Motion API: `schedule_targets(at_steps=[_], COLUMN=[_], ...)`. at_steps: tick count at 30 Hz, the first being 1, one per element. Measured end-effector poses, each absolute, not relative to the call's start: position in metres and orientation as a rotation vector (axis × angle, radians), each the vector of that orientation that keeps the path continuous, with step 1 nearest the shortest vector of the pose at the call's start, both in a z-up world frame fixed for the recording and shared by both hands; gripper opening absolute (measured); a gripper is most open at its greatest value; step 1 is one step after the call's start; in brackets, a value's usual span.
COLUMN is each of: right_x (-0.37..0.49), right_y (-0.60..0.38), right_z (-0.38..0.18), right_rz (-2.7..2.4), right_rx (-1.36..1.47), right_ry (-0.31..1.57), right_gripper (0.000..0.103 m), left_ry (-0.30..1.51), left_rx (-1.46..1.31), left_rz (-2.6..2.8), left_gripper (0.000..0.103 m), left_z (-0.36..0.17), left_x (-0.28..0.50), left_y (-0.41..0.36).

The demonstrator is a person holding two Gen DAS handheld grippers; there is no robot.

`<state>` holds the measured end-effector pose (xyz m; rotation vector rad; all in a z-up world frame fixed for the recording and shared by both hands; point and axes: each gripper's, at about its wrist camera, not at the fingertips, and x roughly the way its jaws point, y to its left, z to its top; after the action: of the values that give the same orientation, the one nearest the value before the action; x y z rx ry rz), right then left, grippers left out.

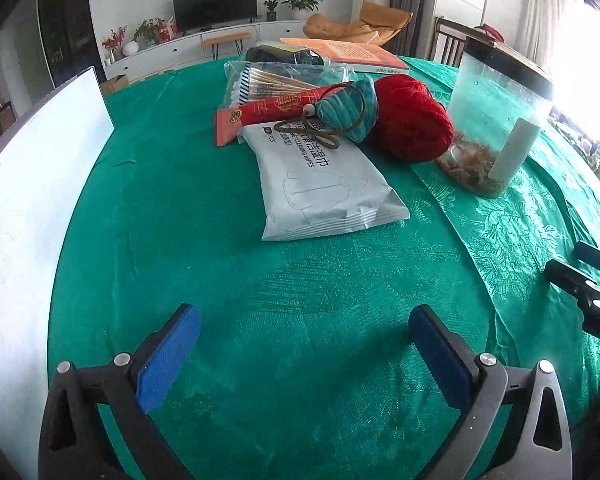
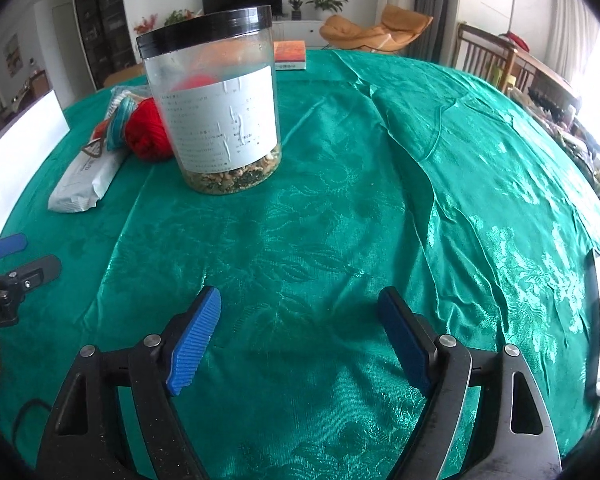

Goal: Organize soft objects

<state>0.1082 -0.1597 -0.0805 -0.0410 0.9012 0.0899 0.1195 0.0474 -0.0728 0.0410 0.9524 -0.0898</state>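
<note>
Left wrist view: my left gripper (image 1: 304, 354) hangs with jaws wide apart and empty over the green-clothed desk (image 1: 220, 280); the red yarn ball (image 1: 414, 120), striped pouch (image 1: 348, 110) and wipes pack (image 1: 324, 184) lie well ahead, clustered. Right wrist view: my right gripper (image 2: 300, 338), jaws also spread and empty, faces a black-lidded jar (image 2: 220, 108) that half hides the yarn; only here its label shows.
</note>
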Motion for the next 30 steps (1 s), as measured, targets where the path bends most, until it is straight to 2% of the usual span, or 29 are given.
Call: schedule_targets(at_steps=[30], right_x=[0.1044], right_y=[-0.1591], right_z=[-0.0826], right_rz=[0.093], right_rx=[-0.039], right_ry=[0.899], right_gripper=[0.084], left_ry=[0.947], left_rx=[0.041], left_rz=[-0.088], left_gripper=[0.103], left_z=[-0.0715], left_x=[0.1187], left_y=[0.0475])
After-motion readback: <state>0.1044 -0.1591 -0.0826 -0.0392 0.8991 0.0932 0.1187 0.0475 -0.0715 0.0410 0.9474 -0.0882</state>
